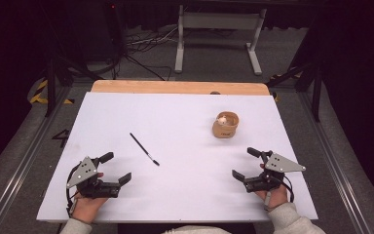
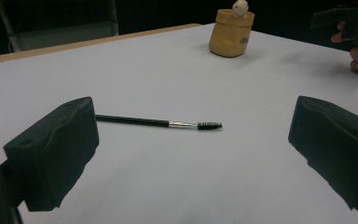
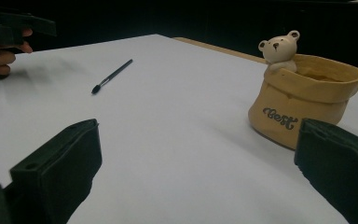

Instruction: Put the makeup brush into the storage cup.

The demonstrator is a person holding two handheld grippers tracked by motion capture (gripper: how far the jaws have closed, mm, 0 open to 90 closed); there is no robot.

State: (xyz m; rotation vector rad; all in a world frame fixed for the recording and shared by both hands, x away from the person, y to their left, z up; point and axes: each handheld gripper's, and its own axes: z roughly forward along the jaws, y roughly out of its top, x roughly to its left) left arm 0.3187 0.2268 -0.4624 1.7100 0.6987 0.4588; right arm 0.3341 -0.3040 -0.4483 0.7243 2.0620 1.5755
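Nothing looks started: the left gripper and right gripper sit low in the high view, both jaws spread and empty. The spoolie brush lies left of centre, untouched; the bear pot, lettered "Best", stands upper right, well apart.

Dark room; grey carpet floor; white metal frame behind table.
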